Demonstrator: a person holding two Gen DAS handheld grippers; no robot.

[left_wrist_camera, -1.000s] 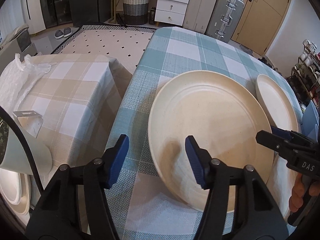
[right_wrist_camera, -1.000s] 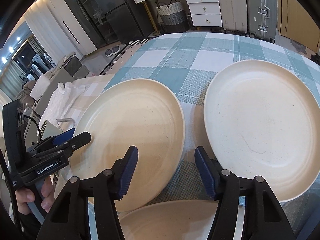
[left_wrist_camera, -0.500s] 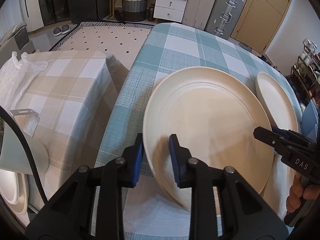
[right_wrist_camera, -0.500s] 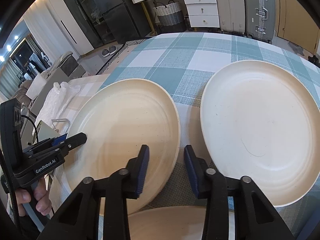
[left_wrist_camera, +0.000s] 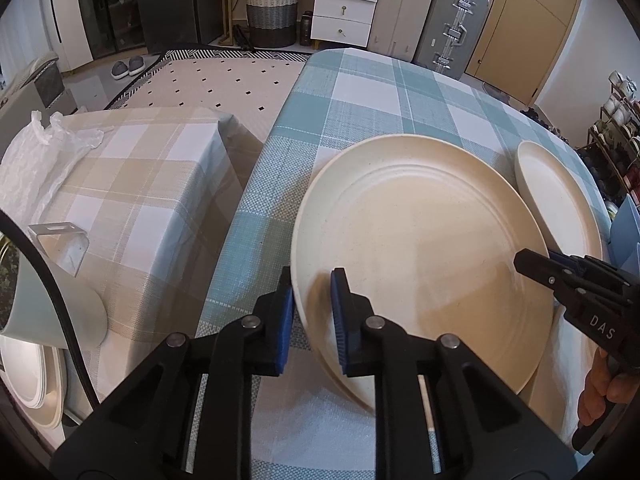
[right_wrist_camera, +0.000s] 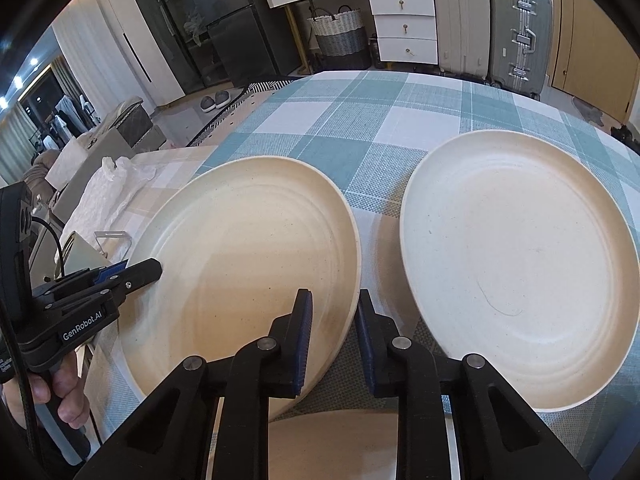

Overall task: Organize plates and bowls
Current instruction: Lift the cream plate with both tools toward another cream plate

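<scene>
A large cream plate [left_wrist_camera: 420,248] [right_wrist_camera: 248,248] lies on the teal checked tablecloth [left_wrist_camera: 360,92]. My left gripper [left_wrist_camera: 312,284] is shut on its left rim, one blue pad under the rim and one on the inner face. My right gripper [right_wrist_camera: 334,300] is shut on the opposite rim of the same plate. Each gripper shows in the other's view: the right gripper [left_wrist_camera: 560,276] at the plate's far edge, the left gripper [right_wrist_camera: 136,272] likewise. A second cream plate [right_wrist_camera: 520,260] [left_wrist_camera: 560,196] lies to the right. A third plate [right_wrist_camera: 340,440] is partly hidden under my right gripper.
A lower table in beige checked cloth [left_wrist_camera: 132,184] stands to the left, with a white plastic bag [left_wrist_camera: 36,160] and a metal bracket [left_wrist_camera: 60,236]. A pale cup [left_wrist_camera: 48,308] and stacked plates [left_wrist_camera: 28,384] sit at the left edge. Something blue [left_wrist_camera: 624,232] is at the far right.
Both grippers' jaws have closed from wide open onto opposite rims of the left cream plate. Neither hand has shifted noticeably.
</scene>
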